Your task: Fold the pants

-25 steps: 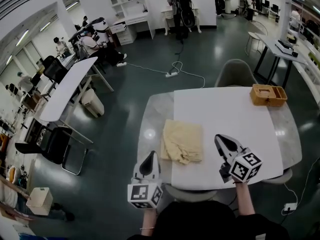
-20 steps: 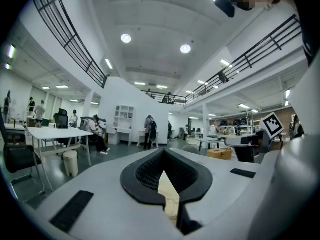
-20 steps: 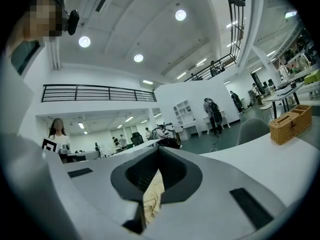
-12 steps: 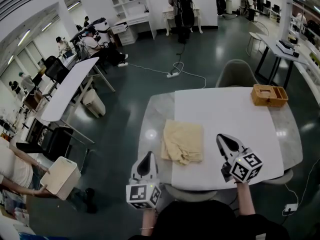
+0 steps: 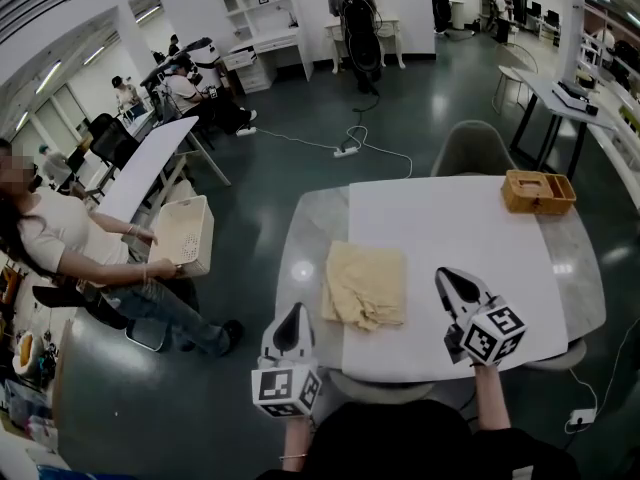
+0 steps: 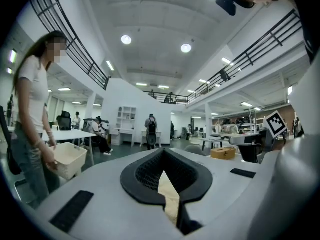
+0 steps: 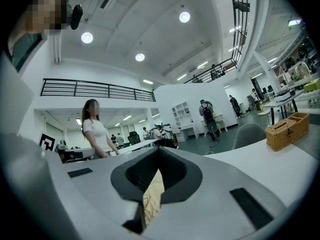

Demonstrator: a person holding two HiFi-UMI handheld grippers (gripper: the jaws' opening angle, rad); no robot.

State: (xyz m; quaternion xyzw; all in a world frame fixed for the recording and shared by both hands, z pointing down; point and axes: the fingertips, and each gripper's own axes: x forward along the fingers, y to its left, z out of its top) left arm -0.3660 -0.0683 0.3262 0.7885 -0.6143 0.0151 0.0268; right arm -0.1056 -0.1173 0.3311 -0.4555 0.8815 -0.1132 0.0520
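The pale yellow pants (image 5: 365,283) lie folded into a small rectangle on the left part of the white mat (image 5: 460,228), nothing touching them. My left gripper (image 5: 297,313) hovers off the table's front left corner, just short of the pants, shut and empty. My right gripper (image 5: 446,278) hangs over the mat to the right of the pants, also shut and empty. Through the gap behind the closed tips of each gripper view a strip of the yellow cloth shows: the pants (image 6: 167,191) in the left gripper view, the pants (image 7: 152,194) in the right gripper view.
A wicker basket (image 5: 537,190) stands at the mat's far right corner. A grey chair (image 5: 478,148) is tucked in at the table's far side. A person (image 5: 70,243) carrying a white laundry basket (image 5: 185,234) stands to the left of the table.
A person with a white laundry basket has walked in from the lower left and come closer to the table. Both grippers and the pants have stayed put.
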